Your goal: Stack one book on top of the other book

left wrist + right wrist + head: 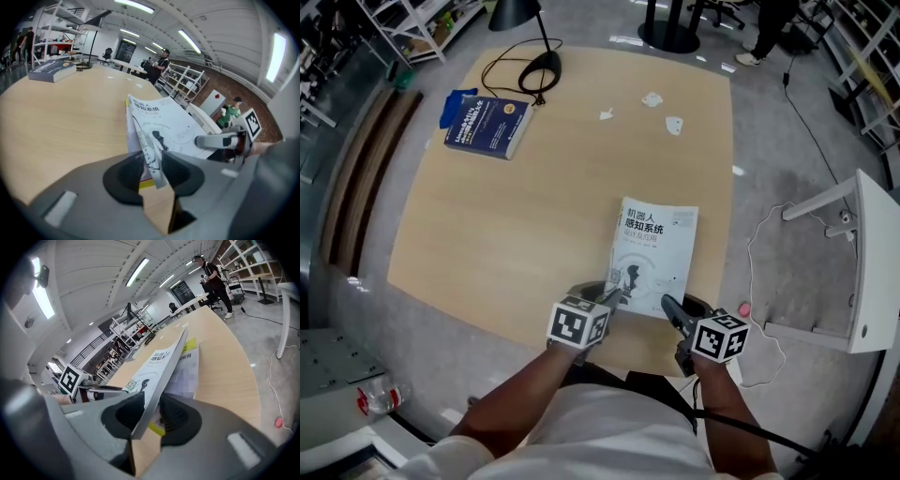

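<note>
A white book [654, 251] with a grey drawing on its cover lies near the table's front edge. My left gripper [612, 292] is shut on the near left corner of its cover [154, 124], which stands raised between the pads. My right gripper [668, 306] is shut on the near right part of the same cover [164, 362], which is lifted off the yellow-edged pages below. A thick blue book [487, 125] lies flat at the table's far left corner, far from both grippers, and appears in the left gripper view as a blue book [51, 69].
A black desk lamp [539, 66] with a looping cable stands at the far edge beside the blue book. Small white scraps [673, 124] lie at the far right of the wooden table [516, 234]. A white stand [867, 272] is on the floor at right. A person [769, 28] stands beyond the table.
</note>
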Demonstrator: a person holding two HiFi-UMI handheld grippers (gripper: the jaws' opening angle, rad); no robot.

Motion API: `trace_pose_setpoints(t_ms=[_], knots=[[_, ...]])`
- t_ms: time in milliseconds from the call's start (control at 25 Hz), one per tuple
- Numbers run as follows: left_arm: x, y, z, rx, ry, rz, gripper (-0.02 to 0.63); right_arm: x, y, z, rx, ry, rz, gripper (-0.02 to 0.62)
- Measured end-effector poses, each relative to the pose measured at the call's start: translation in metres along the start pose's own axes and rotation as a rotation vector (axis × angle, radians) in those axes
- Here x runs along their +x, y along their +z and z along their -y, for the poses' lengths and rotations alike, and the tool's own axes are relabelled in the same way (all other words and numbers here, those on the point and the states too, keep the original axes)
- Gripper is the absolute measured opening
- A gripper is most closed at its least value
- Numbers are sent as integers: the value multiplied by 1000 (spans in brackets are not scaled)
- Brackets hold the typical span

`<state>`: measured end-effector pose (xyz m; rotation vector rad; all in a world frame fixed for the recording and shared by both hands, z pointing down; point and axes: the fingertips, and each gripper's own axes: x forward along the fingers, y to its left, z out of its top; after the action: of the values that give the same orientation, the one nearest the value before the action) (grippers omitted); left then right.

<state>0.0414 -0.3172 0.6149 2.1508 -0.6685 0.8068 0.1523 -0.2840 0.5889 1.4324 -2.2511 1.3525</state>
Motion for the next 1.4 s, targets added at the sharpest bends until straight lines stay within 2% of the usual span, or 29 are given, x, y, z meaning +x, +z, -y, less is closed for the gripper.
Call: trace_pose_setpoints(t_ms=[120, 240, 600, 720, 800, 920, 1000, 1120, 1200, 1280, 1400], knots=[[8, -11, -8, 23, 14, -44, 133, 4, -8, 6, 14, -24, -18, 103], [11, -12, -12, 50, 3, -46, 142, 5, -9, 11, 36, -45, -17, 104], [13, -12, -13, 46, -27, -69, 146, 7, -18, 22, 30, -112, -48, 128], [8, -13, -16, 58, -13, -101, 153, -3, -15, 34, -69, -216, -70, 178], [2, -15, -15, 92, -17, -120, 184, -13, -12, 36, -151, -250, -89, 181], [-8, -26, -4, 156, -78, -167, 241, -19, -22, 26, -263, -217, -188, 250], [-11, -39, 4, 242, -102, -228, 279, -18, -34, 21, -359, -201, -285, 312], [-8, -59, 2, 392, -71, -326, 293, -11, -52, 17, -488, -200, -412, 356], [-3, -68, -1, 461, -40, -374, 293, -7, -61, 18, -551, -212, -479, 368], [5, -73, -4, 494, -19, -399, 293, -1, -65, 22, -580, -227, -523, 368], [16, -74, -4, 498, -5, -407, 276, 6, -66, 28, -585, -237, -551, 368]])
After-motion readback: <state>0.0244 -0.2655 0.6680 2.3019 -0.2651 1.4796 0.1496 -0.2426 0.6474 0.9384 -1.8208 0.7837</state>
